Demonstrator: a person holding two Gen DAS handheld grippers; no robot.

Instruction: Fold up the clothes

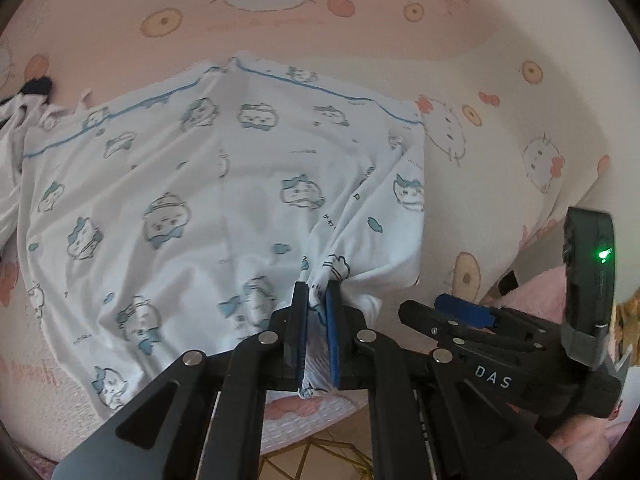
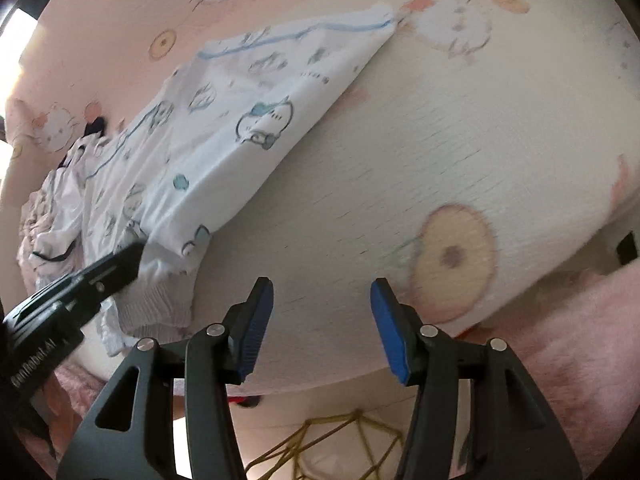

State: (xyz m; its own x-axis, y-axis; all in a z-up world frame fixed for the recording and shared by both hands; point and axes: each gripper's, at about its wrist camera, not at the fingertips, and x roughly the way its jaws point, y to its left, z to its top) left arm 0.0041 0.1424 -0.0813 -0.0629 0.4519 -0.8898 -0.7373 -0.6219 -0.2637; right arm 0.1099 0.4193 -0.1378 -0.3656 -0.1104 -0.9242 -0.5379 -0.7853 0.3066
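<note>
**Printed garment pinched by the left gripper on a cartoon bedsheet**

A white garment (image 1: 208, 184) of thin, soft cotton, printed with small blue-and-grey cartoon characters and edged with a narrow blue piping line, is spread ahead of the left gripper (image 1: 319, 304). A gathered bunch of its near edge is clamped between the blue-padded jaws, and creases are seen fanning outward from that pinch across the fabric. A ribbed, elasticated hem is visible between the jaws.

The right gripper (image 2: 322, 292) is held with its jaws wide apart and nothing between them; it sits just to the right of the left gripper's jaws. Bare sheet lies ahead of it, and the garment's folded right edge runs diagonally away to the upper left of its jaws.

The garment rests on a bedsheet (image 2: 460, 128) of finely textured weave, cream near the grippers and pink farther off, patterned with white cat faces, orange doughnuts and red bows. A crumpled pile of other clothes (image 2: 60, 208), white and pale lilac with a dark piece, lies beyond the garment's far left corner. Pink fluffy fabric (image 2: 560, 320) is seen to the right of the right jaws, and tiled floor (image 2: 304, 412) with a yellow wire frame (image 2: 340, 432) below them.
</note>
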